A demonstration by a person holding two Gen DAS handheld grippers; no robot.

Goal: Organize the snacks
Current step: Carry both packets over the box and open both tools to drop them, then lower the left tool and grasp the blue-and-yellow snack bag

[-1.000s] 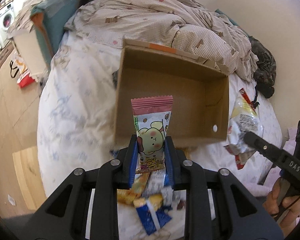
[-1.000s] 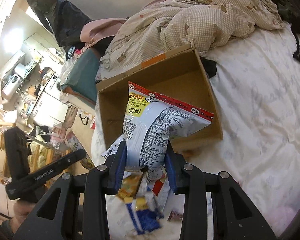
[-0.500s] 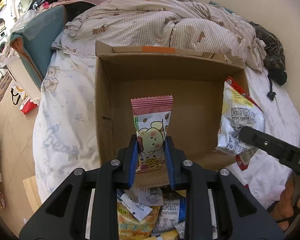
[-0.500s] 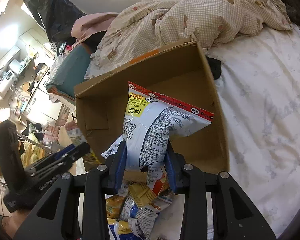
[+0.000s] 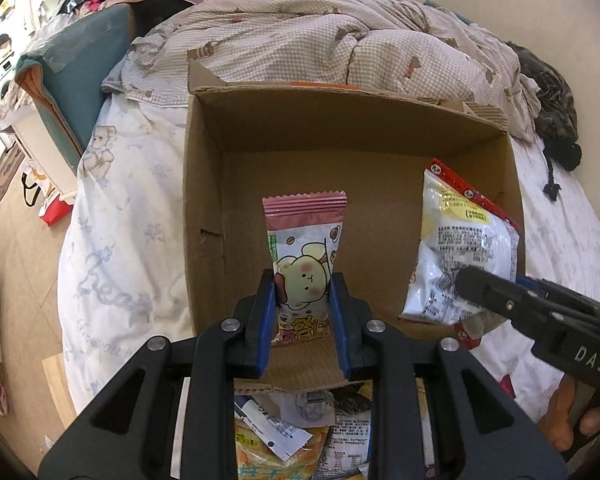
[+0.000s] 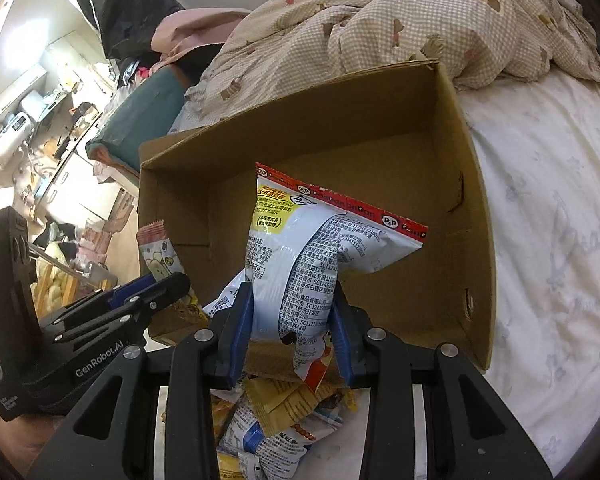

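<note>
My left gripper (image 5: 303,312) pinches the pink snack (image 5: 305,256), my right gripper (image 6: 292,320) the white bag (image 6: 312,248), both over the box (image 5: 204,208); releasing near its front wall could spill them onto the pile (image 6: 284,420) below.

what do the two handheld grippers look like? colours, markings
Both match: matte black angular bodies, silver screw heads, blue pads lining the fingers. Left gripper shows white "GenRobot.AI" lettering in the right wrist view; right gripper shows "DAS" in the left wrist view. No cables or sleeves visible.
</note>
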